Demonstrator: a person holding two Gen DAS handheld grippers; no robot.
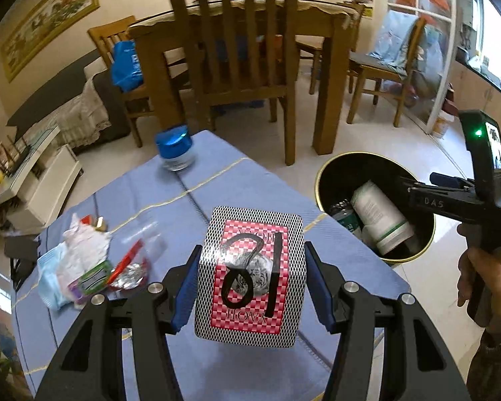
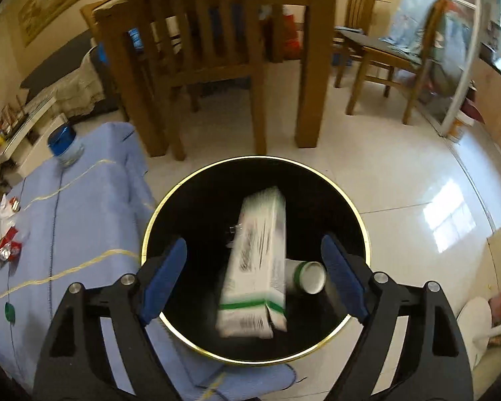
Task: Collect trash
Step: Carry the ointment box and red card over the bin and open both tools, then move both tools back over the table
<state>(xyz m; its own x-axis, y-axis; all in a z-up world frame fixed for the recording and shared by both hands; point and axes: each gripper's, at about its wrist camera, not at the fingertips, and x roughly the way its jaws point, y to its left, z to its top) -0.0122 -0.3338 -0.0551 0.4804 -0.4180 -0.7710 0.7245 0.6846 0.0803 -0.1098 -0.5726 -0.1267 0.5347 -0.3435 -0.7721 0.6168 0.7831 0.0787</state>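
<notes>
Risk: card box (image 1: 250, 277) clamped in left tool (image 1: 252, 287) over the surface's near edge may drop short of the bin (image 1: 324, 180), where the right tool (image 2: 254, 277), open and empty, hovers over a white carton (image 2: 257, 260).

glossy floor tiles (image 2: 400, 180), wooden chair (image 1: 237, 50) (slatted)
</notes>
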